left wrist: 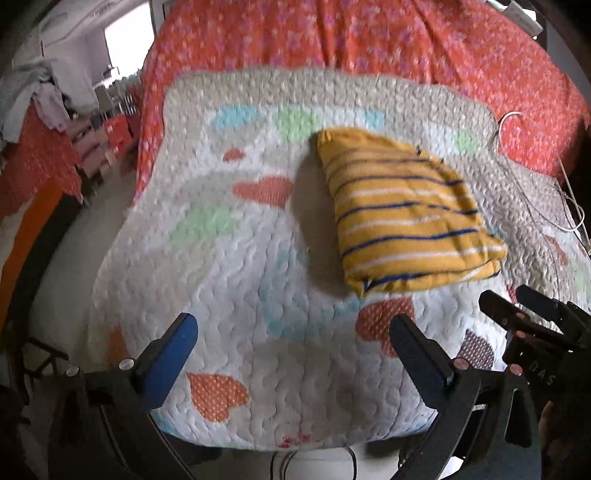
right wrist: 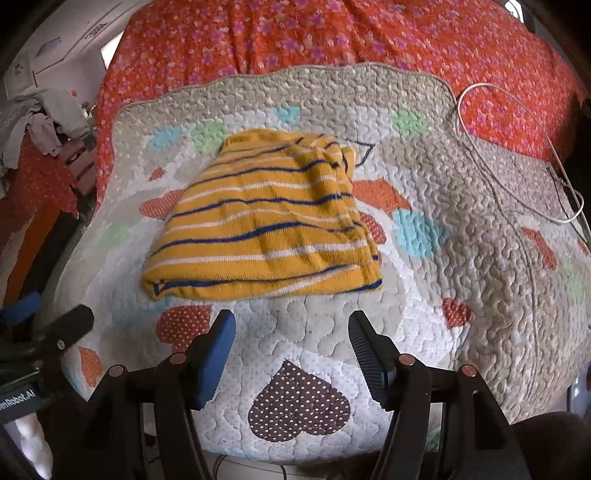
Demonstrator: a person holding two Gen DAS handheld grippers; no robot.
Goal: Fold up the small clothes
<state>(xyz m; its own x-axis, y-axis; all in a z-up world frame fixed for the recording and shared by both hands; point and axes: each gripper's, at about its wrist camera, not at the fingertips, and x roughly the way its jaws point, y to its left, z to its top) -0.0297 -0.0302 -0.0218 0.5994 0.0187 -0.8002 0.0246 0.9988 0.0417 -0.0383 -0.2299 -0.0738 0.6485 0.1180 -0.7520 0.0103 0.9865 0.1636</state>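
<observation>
A small yellow garment with blue and white stripes lies folded into a thick rectangle on a quilted heart-print mat; it also shows in the right wrist view. My left gripper is open and empty, held above the mat's near part, short of the garment and to its left. My right gripper is open and empty, just in front of the garment's near edge. The right gripper also shows in the left wrist view at the right edge.
The mat lies on a bed with a red floral sheet. A white cable loops over the mat's far right corner. A heap of clothes sits at the far left, beyond the bed's edge.
</observation>
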